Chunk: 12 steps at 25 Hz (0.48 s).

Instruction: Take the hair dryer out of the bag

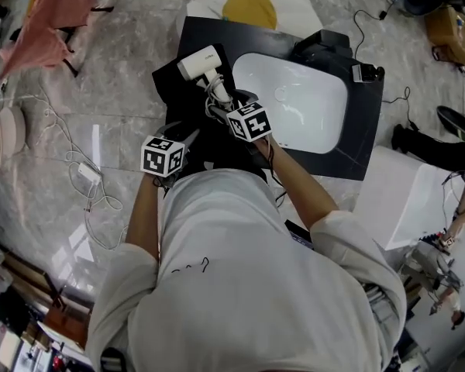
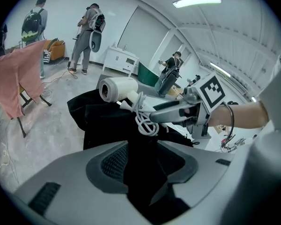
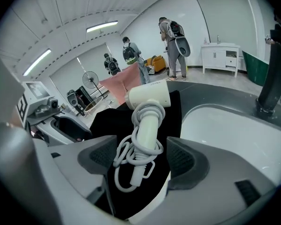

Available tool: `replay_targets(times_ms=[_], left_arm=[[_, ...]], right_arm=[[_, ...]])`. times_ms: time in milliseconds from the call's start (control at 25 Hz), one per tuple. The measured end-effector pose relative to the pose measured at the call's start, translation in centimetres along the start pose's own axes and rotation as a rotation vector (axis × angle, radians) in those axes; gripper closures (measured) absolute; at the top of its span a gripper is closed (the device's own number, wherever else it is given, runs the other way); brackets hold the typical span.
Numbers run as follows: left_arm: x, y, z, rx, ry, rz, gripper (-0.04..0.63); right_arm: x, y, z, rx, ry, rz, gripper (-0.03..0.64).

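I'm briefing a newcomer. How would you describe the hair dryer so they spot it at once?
Find the dark counter with the white sink. Left of the sink lies a black bag, and the hair dryer rests on it: the only white thing on that black cloth, cord looped round its handle.

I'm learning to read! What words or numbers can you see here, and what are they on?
No text here can be read.
Marker cubes: black-and-white square patterns only, no letters.
Shirt: a small dark scribble, too small to read.
Hair dryer: a tiny dark mark on the barrel, too small to read.
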<state>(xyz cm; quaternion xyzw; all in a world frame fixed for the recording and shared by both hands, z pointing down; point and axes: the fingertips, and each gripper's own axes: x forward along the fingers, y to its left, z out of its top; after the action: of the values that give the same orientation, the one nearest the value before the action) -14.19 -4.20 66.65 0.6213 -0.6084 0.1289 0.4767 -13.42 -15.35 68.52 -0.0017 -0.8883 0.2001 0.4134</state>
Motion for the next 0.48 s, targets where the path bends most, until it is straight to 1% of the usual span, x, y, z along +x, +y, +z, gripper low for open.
replay_targets(times_ms=[80, 280, 360, 480], left_arm=[[-1.0, -0.3, 1.2, 0.013, -0.007, -0.013, 0.391], [-2.9, -1.7, 5.4, 0.089, -0.052, -0.016, 0.393], [-2.6, -2.0, 6.3, 0.105, -0.061, 0.013, 0.401], [-1.0, -2.3, 6.8, 0.109, -0.046, 0.078, 0.43]], right_arm=[[-0.7, 0.2, -0.1, 0.008, -0.012, 0.008, 0.298], [-2.7, -0.5, -0.7, 0.023, -0.041, 0.005, 0.336], [-3.6, -1.2, -1.0, 0.032, -0.054, -0.007, 0.359], [-5.2, -2.0, -1.3, 0.05, -0.084, -0.016, 0.42]])
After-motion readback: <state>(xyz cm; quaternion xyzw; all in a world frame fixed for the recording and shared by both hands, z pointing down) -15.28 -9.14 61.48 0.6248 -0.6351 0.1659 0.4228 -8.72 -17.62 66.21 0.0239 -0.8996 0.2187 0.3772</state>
